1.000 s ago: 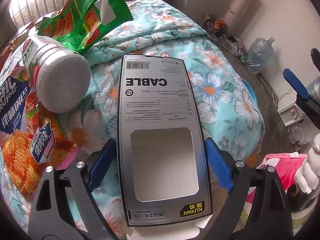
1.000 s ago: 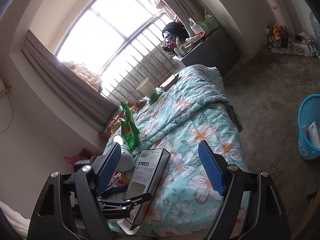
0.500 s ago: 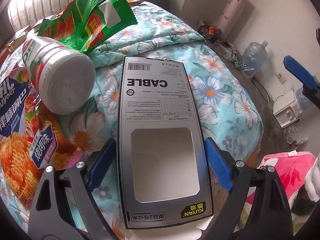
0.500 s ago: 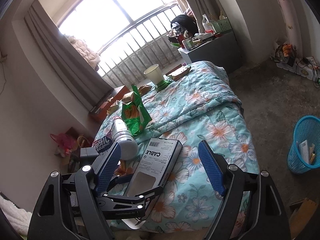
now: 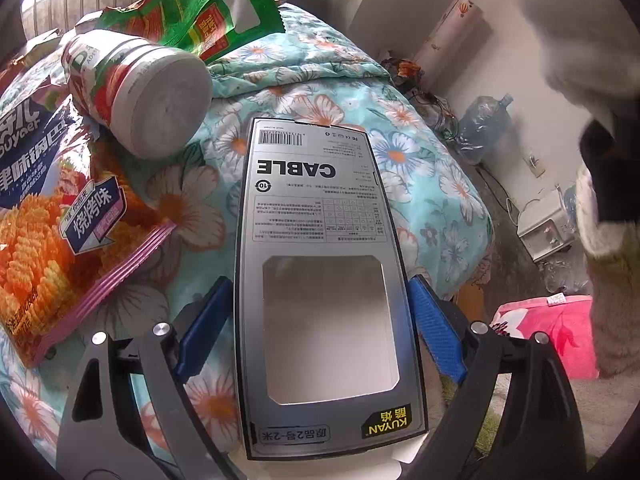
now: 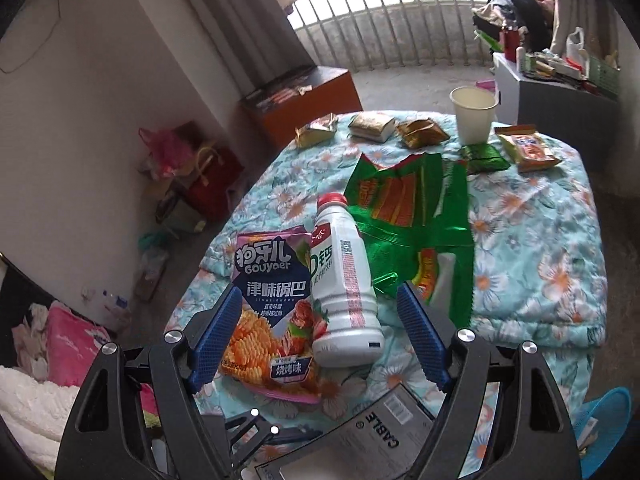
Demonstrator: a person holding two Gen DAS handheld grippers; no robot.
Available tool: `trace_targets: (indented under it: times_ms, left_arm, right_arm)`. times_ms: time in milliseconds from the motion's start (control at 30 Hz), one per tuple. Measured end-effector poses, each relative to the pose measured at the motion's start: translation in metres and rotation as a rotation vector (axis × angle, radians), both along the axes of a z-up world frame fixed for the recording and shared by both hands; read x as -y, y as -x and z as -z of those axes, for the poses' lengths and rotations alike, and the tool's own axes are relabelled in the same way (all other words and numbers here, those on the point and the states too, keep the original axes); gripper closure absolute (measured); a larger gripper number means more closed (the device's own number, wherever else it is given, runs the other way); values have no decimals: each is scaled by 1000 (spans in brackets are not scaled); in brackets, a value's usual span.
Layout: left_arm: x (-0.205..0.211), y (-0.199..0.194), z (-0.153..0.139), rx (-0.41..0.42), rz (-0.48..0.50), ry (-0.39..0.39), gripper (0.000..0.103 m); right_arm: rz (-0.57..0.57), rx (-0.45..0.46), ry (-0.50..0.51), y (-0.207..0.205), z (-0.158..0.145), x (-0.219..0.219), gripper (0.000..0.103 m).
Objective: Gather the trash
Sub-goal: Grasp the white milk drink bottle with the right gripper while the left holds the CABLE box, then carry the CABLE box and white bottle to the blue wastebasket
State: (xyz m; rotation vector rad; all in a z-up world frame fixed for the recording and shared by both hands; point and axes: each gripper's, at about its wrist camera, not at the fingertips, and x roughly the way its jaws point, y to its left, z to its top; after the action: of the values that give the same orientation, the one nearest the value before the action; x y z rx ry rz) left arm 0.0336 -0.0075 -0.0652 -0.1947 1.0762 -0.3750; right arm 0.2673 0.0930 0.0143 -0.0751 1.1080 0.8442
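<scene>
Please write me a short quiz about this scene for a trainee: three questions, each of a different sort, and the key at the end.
1. True or false: the bottle stands upright on the quilt.
2. What is between the jaws of the left hand-held gripper? A. a cup. B. the cable box. C. a green bag.
3. What colour is the bottle's cap?

Key: 1 false, it lies on its side; 2 B; 3 red.
</scene>
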Motion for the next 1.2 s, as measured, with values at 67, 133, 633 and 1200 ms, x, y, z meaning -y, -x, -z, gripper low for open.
trace_targets:
  times_ms: [67, 133, 633, 1200]
  left_arm:
    - [-4, 0, 0, -6, -3, 21, 19]
    - [-6, -1, 1, -13, -6, 40, 19]
    - [-13, 0, 2, -24, 2, 83, 19]
    - [-12, -6, 3, -36, -16, 81, 19]
  right_arm:
    - [-12, -40, 75, -20, 20, -25, 26]
    - [-19, -65, 136, -35, 37, -44, 26]
    - [-14, -210, 198, -62, 90, -71, 44]
    - [266, -45, -306, -4, -40, 99, 45]
